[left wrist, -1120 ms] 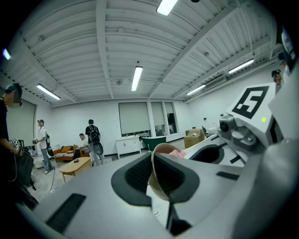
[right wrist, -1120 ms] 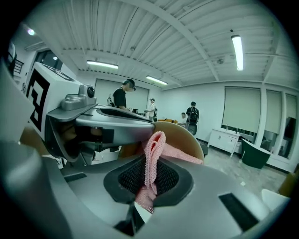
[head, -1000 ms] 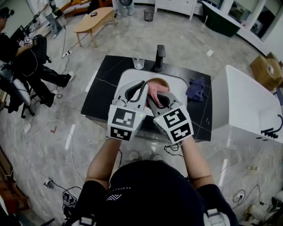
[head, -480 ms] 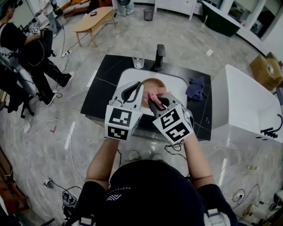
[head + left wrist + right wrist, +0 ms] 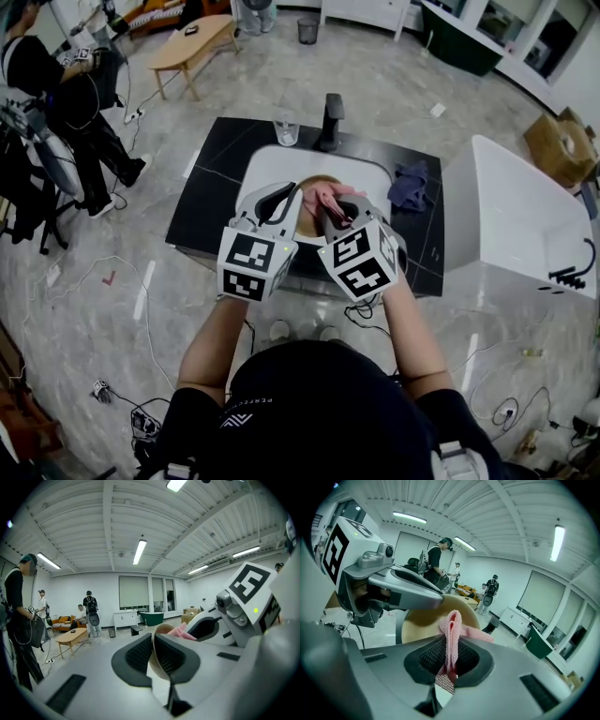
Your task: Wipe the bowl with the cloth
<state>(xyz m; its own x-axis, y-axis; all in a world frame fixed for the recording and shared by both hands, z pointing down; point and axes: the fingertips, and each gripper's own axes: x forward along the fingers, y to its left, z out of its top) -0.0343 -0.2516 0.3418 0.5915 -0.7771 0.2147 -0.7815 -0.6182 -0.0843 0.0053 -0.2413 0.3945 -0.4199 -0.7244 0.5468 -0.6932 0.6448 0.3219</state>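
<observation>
- The left tool (image 5: pixel 153 656) is clamped shut on the rim of the tan round bowl (image 5: pixel 419 618). It holds the bowl up over the white sink (image 5: pixel 267 169), turned so the inside faces the other tool.
- The right tool (image 5: pixel 449 660) pinches a folded pink knitted cloth (image 5: pixel 453 630), with the free end poking out to rub.
- The cloth looks pressed against the bowl's inner wall, just right of the left tool. I'd say the wiping is under way.
</observation>
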